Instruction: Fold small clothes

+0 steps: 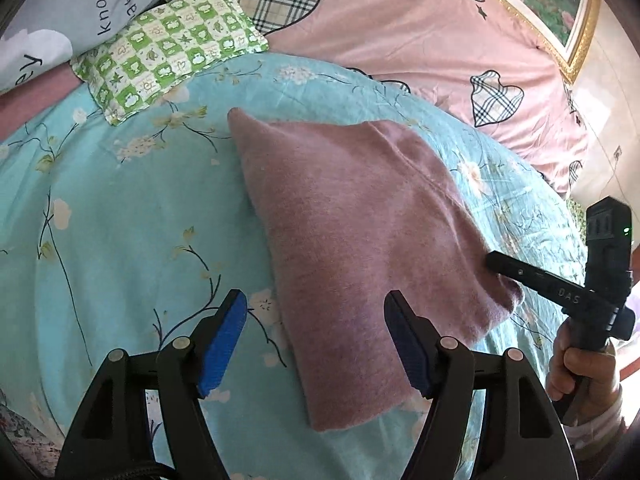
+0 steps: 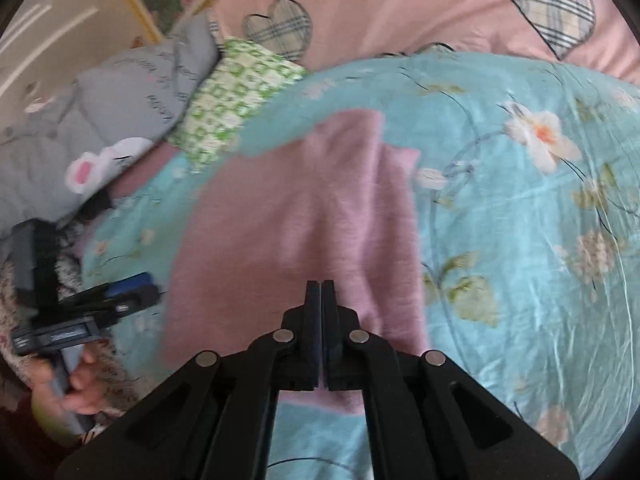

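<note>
Over the pink garment, left claw gapes; right claw pinched together.

"Know" on grey pillow; "DAS" on right gripper.
</note>
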A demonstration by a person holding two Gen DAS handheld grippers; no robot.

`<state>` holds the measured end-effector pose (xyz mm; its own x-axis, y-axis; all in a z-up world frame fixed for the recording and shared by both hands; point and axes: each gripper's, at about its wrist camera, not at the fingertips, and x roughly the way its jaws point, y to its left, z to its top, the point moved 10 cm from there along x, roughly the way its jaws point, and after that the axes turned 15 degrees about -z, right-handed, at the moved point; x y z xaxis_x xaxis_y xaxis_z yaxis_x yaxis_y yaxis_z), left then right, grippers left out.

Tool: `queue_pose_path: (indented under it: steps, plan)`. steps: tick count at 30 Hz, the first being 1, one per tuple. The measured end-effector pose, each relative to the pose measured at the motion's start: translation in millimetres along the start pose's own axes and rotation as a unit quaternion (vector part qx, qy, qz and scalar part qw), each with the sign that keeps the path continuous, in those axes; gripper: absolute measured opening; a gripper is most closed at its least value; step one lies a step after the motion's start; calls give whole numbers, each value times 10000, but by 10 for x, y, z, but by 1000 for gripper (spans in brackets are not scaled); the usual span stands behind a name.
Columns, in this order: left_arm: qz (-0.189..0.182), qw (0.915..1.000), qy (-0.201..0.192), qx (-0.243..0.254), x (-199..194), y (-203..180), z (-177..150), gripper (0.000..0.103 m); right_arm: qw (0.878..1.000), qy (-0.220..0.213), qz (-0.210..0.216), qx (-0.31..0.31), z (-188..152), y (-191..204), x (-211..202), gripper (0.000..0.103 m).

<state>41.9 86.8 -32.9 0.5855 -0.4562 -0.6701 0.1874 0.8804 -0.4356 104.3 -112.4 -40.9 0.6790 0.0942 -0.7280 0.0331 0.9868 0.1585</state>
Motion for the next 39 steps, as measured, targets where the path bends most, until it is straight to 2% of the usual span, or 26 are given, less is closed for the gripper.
queue_pose_path:
  steps: [4,7,8,10,11,12,13,15,17,19,20,21,22,27,30,31,32,34,36,39]
  plan:
    - [-8,9999,17,-131,10,69,-4,72,10000,42,-58,-3,41,-37,46,2]
    - [0,9999,21,-149,18,79,4,72,9999,-127,8,-24,114,-32,-35,3]
    - [5,9999,23,-153,24,75,6,72,9999,-156,66,8,144,-21,-58,7]
    - [-13,9998,40,-175,39,72,7,72,9994,-129,293,111,178,2,-55,20]
    - [-17,9998,42,-183,42,62,1,72,9990,-119,387,187,196,5,-47,36]
    - [-30,9998,51,-188,47,55,-3,72,9989,-141,406,209,207,3,-47,47]
    - [-40,9998,61,-181,57,62,4,72,9990,-164,387,182,220,4,-39,48]
    - [-37,9998,91,-162,79,57,-3,72,9993,-32,355,128,220,8,38,48]
    - [-40,9998,116,-179,109,63,-9,72,9986,126,496,134,221,29,132,48]
    - [-76,9996,163,-232,155,73,-25,72,9988,299,379,58,211,23,254,48]
    - [-105,9993,226,-271,200,86,-38,72,9985,415,360,60,201,14,333,43]
    - [-102,9991,261,-306,226,92,-47,72,9975,514,485,86,194,29,376,17]
    - [-110,9989,300,-351,261,98,-49,72,9963,587,616,135,201,44,398,11]
    - [-171,9987,377,-311,384,12,-25,73,9988,-42,467,153,410,-78,44,10]
    - [-146,9980,517,-346,567,7,-85,73,9997,165,-157,21,251,-314,280,6]
    - [-142,9969,636,-435,648,37,-141,74,9992,306,-213,124,171,-393,403,3]
    - [-188,9965,656,-486,677,49,-163,74,9985,422,-32,347,106,-441,504,3]
    - [-285,9959,620,-599,690,85,-200,74,9973,317,109,657,102,-511,512,3]
    - [-287,9961,605,-569,647,88,-191,74,9974,259,105,670,114,-490,438,3]
    - [-125,9988,359,-317,433,27,-57,73,9980,54,-22,624,196,-433,209,6]
